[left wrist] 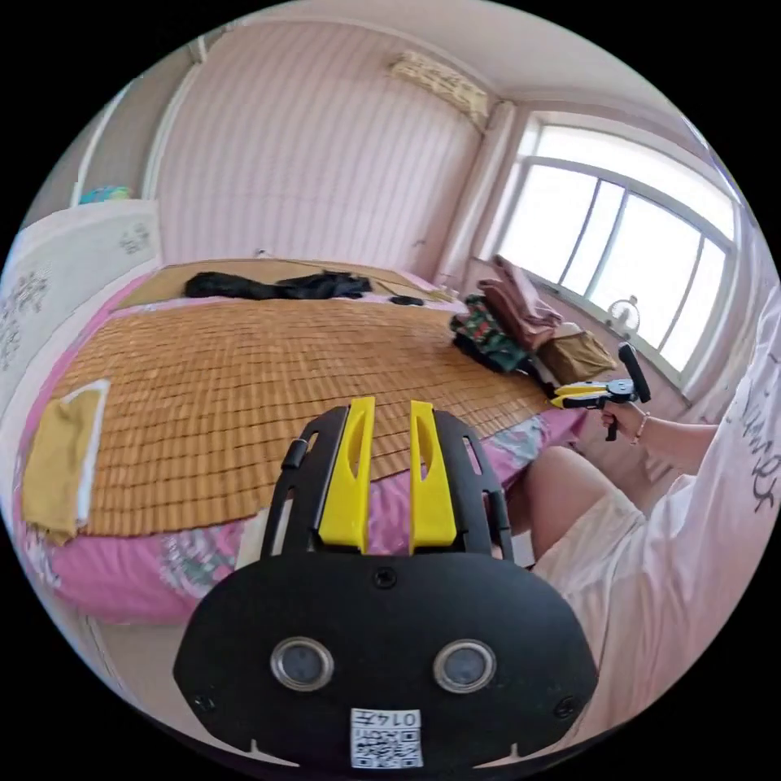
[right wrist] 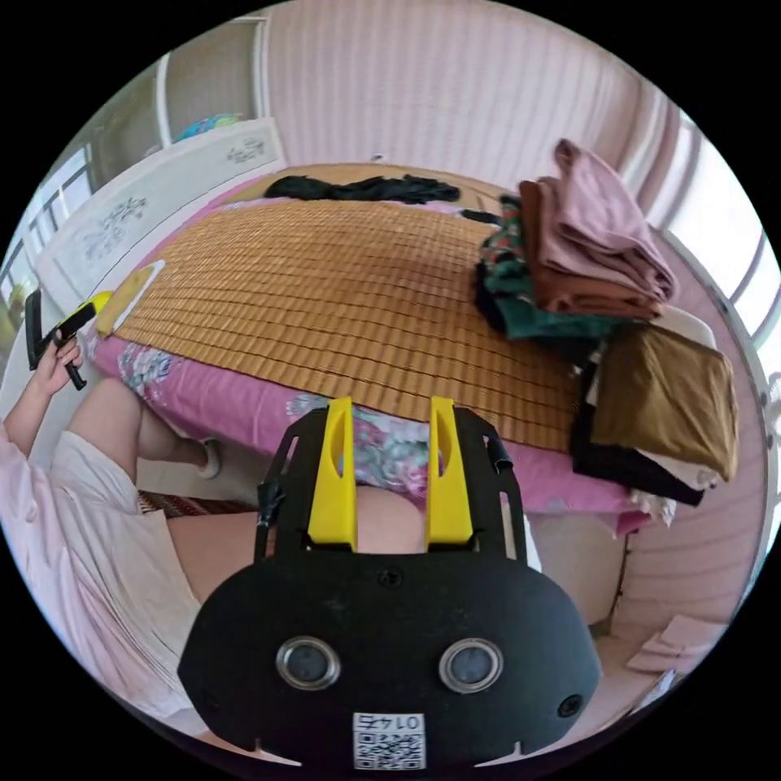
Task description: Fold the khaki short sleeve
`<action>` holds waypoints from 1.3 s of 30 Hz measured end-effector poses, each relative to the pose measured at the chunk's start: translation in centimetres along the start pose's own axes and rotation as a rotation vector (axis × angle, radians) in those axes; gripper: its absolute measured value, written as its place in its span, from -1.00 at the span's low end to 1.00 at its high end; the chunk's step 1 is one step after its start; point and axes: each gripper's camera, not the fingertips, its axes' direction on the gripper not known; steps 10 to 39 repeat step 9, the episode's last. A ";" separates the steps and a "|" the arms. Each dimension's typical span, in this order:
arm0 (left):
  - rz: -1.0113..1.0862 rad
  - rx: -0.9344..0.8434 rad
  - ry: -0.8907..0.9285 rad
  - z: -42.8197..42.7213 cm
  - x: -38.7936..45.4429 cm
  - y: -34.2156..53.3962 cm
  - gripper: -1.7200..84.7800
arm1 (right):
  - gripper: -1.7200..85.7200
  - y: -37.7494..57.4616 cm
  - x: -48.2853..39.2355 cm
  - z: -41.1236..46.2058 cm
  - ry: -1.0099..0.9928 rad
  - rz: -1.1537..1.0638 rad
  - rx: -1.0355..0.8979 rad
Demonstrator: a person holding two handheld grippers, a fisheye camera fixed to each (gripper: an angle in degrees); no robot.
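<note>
A folded khaki-yellow garment (left wrist: 58,462) lies at the left edge of the bamboo mat (left wrist: 268,382); in the right gripper view it is the small khaki-yellow garment (right wrist: 130,294) at the mat's corner. A darker khaki-brown folded piece (right wrist: 663,394) tops a stack at the bed's right end, also visible as the khaki-brown piece (left wrist: 579,355). My left gripper (left wrist: 390,404) hovers open over the bed's near edge, holding nothing. My right gripper (right wrist: 391,403) is open and empty above the person's knee. A hand holds the right gripper (left wrist: 560,397) near the stack; the left gripper (right wrist: 96,303) is near the yellow garment.
Folded clothes (right wrist: 586,244) in pink, rust and green are piled at the bed's right side. A black garment (left wrist: 277,285) lies at the far end of the mat. The person sits at the pink sheet's (left wrist: 122,569) near edge. A window (left wrist: 618,244) is to the right.
</note>
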 end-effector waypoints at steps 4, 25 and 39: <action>0.205 -0.079 0.177 11.4 11.5 -5.7 -0.72 | -0.65 3.5 8.4 -3.5 0.169 0.158 0.009; 0.392 -0.157 0.340 24.6 24.3 -10.9 -0.68 | -0.65 4.0 17.3 -7.2 0.260 0.296 0.096; 0.392 -0.157 0.340 24.6 24.3 -10.9 -0.68 | -0.65 4.0 17.3 -7.2 0.260 0.296 0.096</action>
